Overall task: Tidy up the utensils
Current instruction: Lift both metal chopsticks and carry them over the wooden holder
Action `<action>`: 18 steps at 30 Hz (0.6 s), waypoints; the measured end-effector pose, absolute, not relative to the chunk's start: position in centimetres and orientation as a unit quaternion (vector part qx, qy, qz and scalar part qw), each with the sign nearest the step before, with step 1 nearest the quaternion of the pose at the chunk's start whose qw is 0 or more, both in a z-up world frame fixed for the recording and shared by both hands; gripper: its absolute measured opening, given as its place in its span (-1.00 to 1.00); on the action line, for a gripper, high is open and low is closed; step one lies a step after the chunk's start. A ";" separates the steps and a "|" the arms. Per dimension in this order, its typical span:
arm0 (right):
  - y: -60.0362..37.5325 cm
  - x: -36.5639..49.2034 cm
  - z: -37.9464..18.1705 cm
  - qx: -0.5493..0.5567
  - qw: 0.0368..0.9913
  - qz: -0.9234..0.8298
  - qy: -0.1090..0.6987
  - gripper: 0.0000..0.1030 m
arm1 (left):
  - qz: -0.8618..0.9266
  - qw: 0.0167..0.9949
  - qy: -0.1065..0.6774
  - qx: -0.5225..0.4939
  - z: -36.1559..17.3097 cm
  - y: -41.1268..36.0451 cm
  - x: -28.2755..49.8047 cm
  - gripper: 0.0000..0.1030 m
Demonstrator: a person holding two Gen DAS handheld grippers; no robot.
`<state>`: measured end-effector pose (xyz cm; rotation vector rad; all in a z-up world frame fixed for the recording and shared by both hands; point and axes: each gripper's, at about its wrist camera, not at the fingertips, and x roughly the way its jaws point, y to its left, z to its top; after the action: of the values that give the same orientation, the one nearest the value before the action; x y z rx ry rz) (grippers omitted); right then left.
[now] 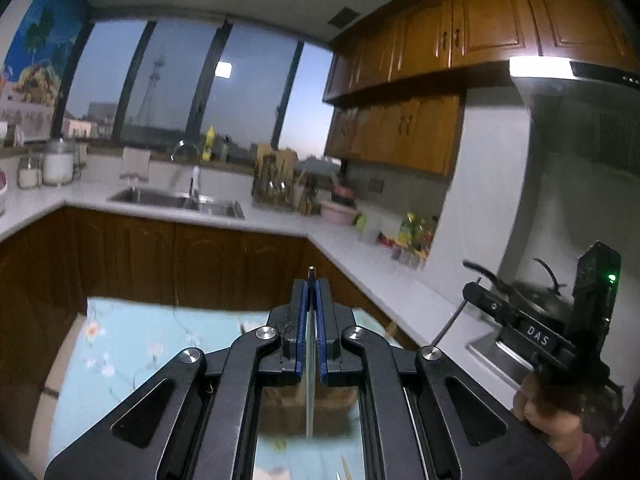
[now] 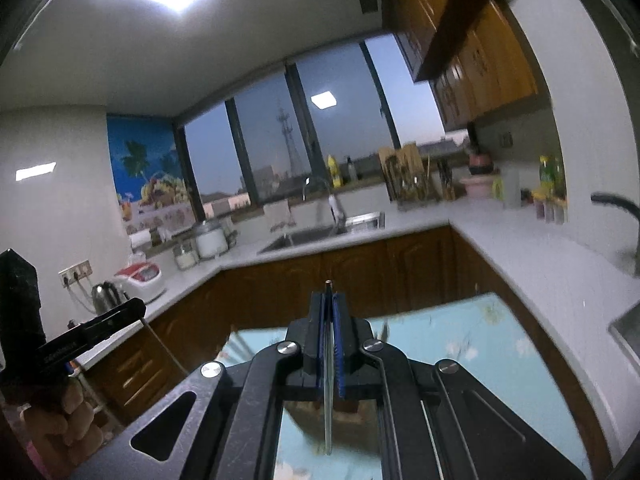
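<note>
My left gripper (image 1: 311, 286) is shut on a thin metal utensil (image 1: 311, 356) whose tip pokes out past the blue pads. It is held high above a table with a light blue flowered cloth (image 1: 132, 344). My right gripper (image 2: 329, 300) is shut on another thin metal utensil (image 2: 329, 380) in the same way, above the same cloth (image 2: 460, 344). Each gripper shows at the side of the other's view: the right one in the left wrist view (image 1: 520, 320), the left one in the right wrist view (image 2: 80, 340). A wooden utensil rack (image 1: 276, 180) stands on the far counter by the window.
A white U-shaped counter (image 1: 352, 248) with brown cabinets runs around the room. A steel sink (image 1: 180, 200) with a tap sits under the window. Jars (image 1: 56, 164), a pink bowl (image 1: 338, 212) and bottles (image 1: 412, 236) stand on the counter. A wok (image 1: 532, 292) sits on the stove at right.
</note>
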<state>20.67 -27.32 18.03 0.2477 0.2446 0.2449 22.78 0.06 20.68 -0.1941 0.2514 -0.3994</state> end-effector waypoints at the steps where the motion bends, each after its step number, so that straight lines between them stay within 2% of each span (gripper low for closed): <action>1: -27.2 21.3 18.5 0.119 0.979 0.118 0.113 -0.92 | -0.197 0.968 0.120 -0.098 20.9 0.0 23.4 -0.93; 7: -26.0 24.7 18.9 0.108 0.985 0.103 0.090 -0.92 | -0.168 0.976 0.090 -0.105 20.3 -0.9 27.4 -0.93; 18: -24.3 26.2 13.0 0.090 0.987 0.086 0.102 -0.92 | -0.148 0.973 0.133 -0.113 12.7 -2.2 29.4 -0.93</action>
<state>26.21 -24.34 12.95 0.1814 0.2050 0.1718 29.38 -2.21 12.66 -0.2286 0.2687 -0.2991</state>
